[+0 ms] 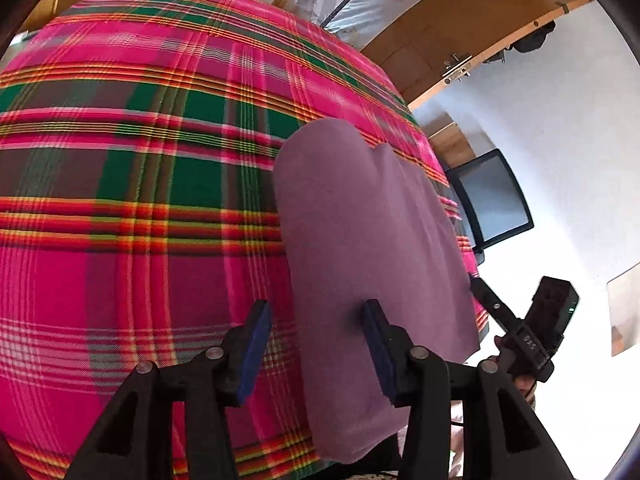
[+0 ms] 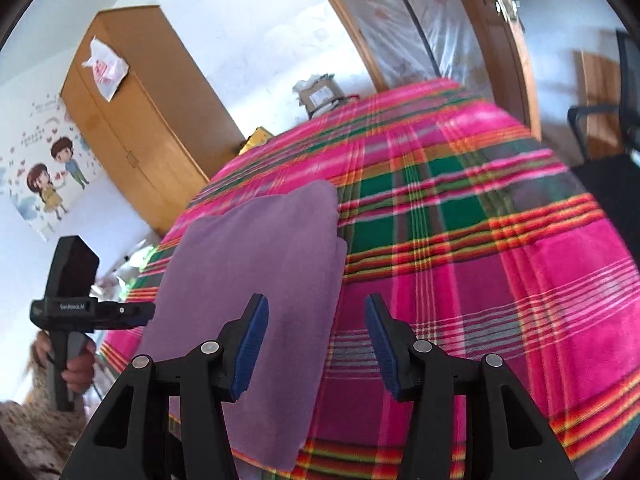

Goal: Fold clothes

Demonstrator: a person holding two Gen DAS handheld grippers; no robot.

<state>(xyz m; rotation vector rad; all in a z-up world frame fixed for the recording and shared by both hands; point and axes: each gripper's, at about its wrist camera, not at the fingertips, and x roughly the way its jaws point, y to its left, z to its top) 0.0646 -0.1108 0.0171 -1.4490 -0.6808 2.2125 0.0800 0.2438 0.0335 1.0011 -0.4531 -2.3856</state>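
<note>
The purple garment (image 1: pixel 360 240) lies folded into a narrow stack along the bed's (image 1: pixel 140 160) near edge (layers showing at its far end). Both the left gripper (image 1: pixel 316 344) and right gripper (image 2: pixel 316 344) hover released, holding nothing; folding looks largely complete.

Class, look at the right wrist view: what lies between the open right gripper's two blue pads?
Between the right gripper's pads lie the purple garment's right edge and the bare plaid blanket; neither pad grips anything.
</note>
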